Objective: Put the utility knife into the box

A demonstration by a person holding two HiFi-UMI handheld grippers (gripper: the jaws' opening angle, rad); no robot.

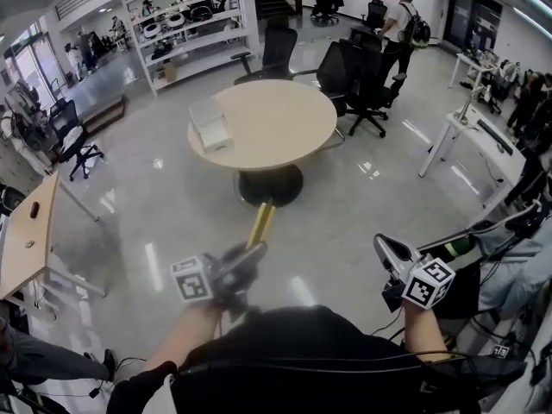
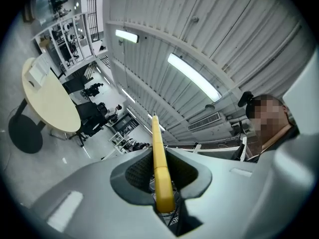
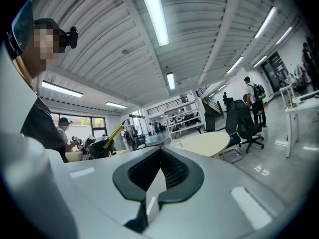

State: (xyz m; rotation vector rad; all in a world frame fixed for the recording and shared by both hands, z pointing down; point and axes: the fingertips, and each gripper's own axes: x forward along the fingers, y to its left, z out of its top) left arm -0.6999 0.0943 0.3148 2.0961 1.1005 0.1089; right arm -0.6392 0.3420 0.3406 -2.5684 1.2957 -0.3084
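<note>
Counted 1 utility knife (image 1: 260, 222), pinched in left gripper (image 1: 247, 260); right gripper (image 3: 152, 183) closed, empty. Spotted 1 box (image 1: 210, 124) at 11 o'clock, inside unreadable.

A round, pale-topped table (image 1: 276, 115) stands on a single black pedestal foot (image 1: 270, 186) on the glossy grey floor (image 1: 172, 188). A white box (image 1: 211, 125) lies on the table near its left edge; the rest of the top is bare. At the far left stands a second table (image 1: 26, 248) with a wooden top, and a small dark object (image 1: 34, 210) lies on it.
</note>
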